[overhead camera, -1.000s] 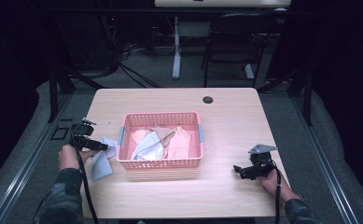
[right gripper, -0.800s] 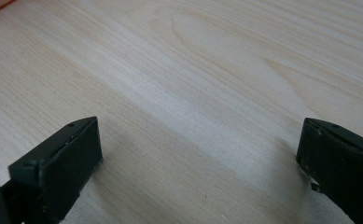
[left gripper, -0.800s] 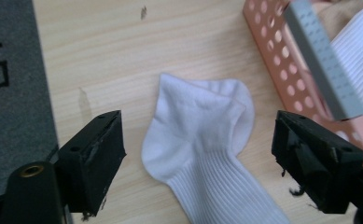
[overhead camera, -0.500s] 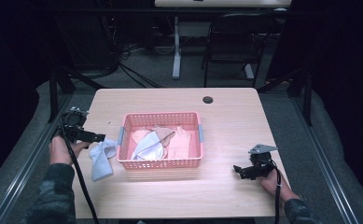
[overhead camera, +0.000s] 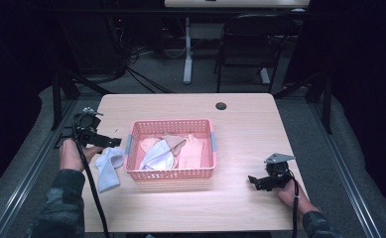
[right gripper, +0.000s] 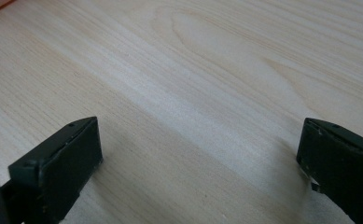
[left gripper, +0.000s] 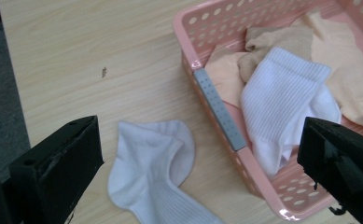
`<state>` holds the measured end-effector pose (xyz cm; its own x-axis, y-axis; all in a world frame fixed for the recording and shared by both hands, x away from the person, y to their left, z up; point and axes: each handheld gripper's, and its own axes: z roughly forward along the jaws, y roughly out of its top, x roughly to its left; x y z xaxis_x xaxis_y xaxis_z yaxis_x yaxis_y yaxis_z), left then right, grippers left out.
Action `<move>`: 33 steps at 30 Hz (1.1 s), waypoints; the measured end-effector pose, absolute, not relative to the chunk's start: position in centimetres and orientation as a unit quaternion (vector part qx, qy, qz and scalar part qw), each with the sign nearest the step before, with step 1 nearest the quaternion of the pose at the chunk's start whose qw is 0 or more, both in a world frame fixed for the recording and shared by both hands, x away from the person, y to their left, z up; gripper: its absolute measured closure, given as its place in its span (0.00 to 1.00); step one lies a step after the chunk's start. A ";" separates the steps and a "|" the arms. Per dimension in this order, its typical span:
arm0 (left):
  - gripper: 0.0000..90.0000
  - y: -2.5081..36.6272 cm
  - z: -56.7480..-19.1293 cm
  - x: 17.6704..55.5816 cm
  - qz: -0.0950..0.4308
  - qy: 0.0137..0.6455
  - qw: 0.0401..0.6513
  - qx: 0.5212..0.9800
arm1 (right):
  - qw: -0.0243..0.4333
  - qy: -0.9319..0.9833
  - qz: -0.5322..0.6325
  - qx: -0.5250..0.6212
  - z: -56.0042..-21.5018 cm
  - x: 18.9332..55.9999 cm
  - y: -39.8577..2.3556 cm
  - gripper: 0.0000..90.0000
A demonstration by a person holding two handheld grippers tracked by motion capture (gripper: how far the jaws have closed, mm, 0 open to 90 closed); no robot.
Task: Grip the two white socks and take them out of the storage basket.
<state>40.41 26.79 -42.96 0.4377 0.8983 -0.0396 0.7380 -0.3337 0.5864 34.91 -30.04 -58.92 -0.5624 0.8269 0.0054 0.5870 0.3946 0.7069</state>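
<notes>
Beside pink basket (overhead camera: 170, 148), white sock (overhead camera: 107, 167) lengthwise toward person.

We are logging a pink perforated basket (left gripper: 226, 28) with grey handle strips (left gripper: 219, 109); inside it we are seeing a white ribbed sock (left gripper: 282, 98), a tan sock (left gripper: 275, 39) and pale peach socks (left gripper: 352, 70). We are noting a second white sock (left gripper: 153, 170) on the light wood-grain table (left gripper: 90, 46), a small black disc (overhead camera: 221, 106), black gripper jaws, and dark camouflage-patterned sleeves (overhead camera: 61, 208).
</notes>
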 end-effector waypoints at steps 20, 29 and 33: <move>0.04 19.3 -45.2 41.4 0.118 0.443 0.264 0.849 | 0.178 0.814 0.340 0.436 -58.9 34.8 -30.0 0.00; 0.25 15.3 -48.6 42.1 0.081 0.415 0.214 0.881 | 0.176 0.816 0.340 0.432 -58.9 34.9 -30.1 0.00; 0.35 14.7 -50.0 42.7 0.068 0.423 0.186 0.884 | 0.180 0.815 0.339 0.434 -58.9 34.9 -30.0 0.00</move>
